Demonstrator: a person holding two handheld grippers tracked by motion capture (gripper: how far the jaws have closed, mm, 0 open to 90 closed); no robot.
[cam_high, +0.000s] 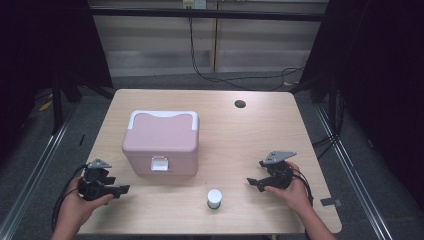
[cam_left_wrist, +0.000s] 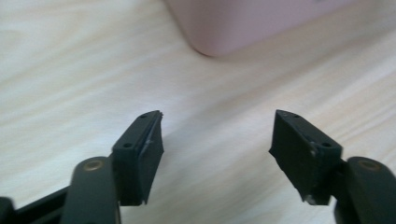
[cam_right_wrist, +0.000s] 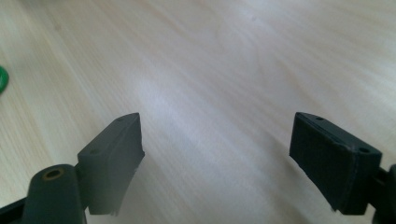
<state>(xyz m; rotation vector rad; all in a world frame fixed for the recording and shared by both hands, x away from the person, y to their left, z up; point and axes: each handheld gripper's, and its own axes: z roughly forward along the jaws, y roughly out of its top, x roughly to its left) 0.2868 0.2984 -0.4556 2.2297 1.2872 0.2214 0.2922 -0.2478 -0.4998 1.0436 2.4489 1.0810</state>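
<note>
- The left tool (cam_high: 121, 189) sits at about seven o'clock on the desk (cam_high: 250, 135), held low in the person's left hand (cam_high: 75, 207), its jaws pointing in toward the middle.
- In the left gripper view the left tool (cam_left_wrist: 217, 140) stands open, with bare wood between the two black pads and nothing held.
- The right tool (cam_high: 251, 183) is at about four o'clock, gripped by the person's right hand (cam_high: 295, 192), with its jaws pointing toward the left tool and the grey plate on top.
- In the right gripper view the right tool (cam_right_wrist: 215, 140) also gapes wide, with only desk surface in the gap; it has hold of nothing.
- Between the two tools, at six o'clock near the desk's front edge, stands a small white cup (cam_high: 214, 198) with a green base, upright, nearer the right tool than the left but apart from both.
- A sliver of green (cam_right_wrist: 2, 79) at the left edge of the right gripper view looks like that base.
- A pink box (cam_high: 161, 142) with a white handle and a white latch sits left of centre, at about ten o'clock, lid shut.
- Its rounded pink corner (cam_left_wrist: 243, 23) shows ahead of the left tool, near but not touching.
- A dark round hole (cam_high: 240, 104) marks the desk at about one o'clock.
</note>
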